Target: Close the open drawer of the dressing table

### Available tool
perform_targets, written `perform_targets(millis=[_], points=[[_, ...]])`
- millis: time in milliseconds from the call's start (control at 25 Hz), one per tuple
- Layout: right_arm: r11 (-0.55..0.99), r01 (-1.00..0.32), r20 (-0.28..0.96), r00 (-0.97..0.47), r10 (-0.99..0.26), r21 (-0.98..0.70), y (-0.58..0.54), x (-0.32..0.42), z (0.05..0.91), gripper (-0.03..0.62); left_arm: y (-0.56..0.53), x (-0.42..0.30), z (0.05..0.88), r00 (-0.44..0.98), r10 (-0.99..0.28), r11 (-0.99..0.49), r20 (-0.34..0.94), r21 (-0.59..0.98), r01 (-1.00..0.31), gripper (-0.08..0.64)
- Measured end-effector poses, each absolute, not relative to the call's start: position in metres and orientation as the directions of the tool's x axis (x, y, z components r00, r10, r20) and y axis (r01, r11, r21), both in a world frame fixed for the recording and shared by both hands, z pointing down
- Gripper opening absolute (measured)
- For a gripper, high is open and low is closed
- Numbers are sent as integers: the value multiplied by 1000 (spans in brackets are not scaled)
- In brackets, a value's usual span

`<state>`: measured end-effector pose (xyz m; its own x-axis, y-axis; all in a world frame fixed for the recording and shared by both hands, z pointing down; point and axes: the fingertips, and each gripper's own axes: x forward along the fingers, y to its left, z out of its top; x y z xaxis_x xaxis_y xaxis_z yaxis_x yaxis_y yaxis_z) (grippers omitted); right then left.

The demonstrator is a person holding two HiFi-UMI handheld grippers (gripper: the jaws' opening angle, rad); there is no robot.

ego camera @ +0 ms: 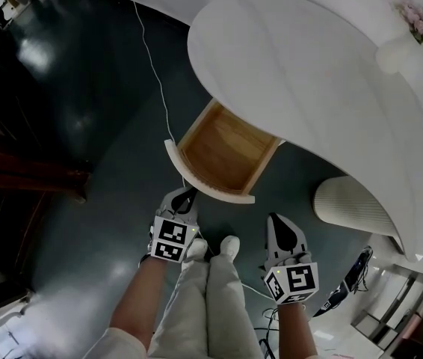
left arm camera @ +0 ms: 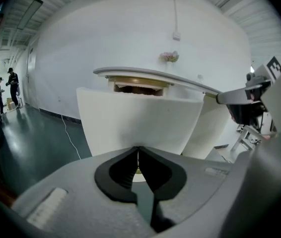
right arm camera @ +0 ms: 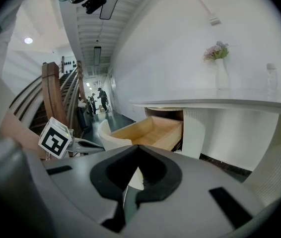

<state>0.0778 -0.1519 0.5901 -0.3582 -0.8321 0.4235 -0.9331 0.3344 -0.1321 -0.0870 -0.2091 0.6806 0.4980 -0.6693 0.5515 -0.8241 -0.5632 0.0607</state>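
Observation:
The white dressing table (ego camera: 309, 73) has one drawer (ego camera: 223, 152) pulled out, its wooden inside empty and its curved white front (ego camera: 204, 182) toward me. My left gripper (ego camera: 184, 198) is shut and empty, its tip just short of the drawer front (left arm camera: 138, 120), which fills the left gripper view. My right gripper (ego camera: 277, 225) is also shut and empty, lower and to the right, apart from the drawer. In the right gripper view the open drawer (right arm camera: 148, 133) lies ahead to the left, under the tabletop (right arm camera: 220, 104).
A white ribbed stool (ego camera: 350, 204) stands right of the drawer. A vase of flowers (ego camera: 409, 40) sits on the tabletop. A white cable (ego camera: 155, 73) runs across the dark floor. My legs and shoes (ego camera: 215, 249) are between the grippers. People (left arm camera: 12, 83) stand far off.

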Motion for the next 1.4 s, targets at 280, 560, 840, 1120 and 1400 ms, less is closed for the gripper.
perform_targets(millis=[280,560,840,1120,1400], points=[[294,-945,432,-326,-841,-141,-153,85,596,-5,-219,-81,680,497,-675,-560,545,61,-826,20],[263,-955,444,-296,-846,-137,-157,98,600,-5,-230,-73,680,504,-669,-585,546,31,-810,20],[234,-965,447,-262,-855,-118,-166,103,599,-5,-247,-60,680,513,-672,-598,534,17,-801,20],[201,-974,443,-228,-867,-108,-180,109,601,-5,-270,-45,679,529,-669,-630,522,-22,-776,20],[195,-978,446,-210,-870,-80,-195,113,603,-5,-293,-26,677,546,-654,-678,523,-87,-730,20]])
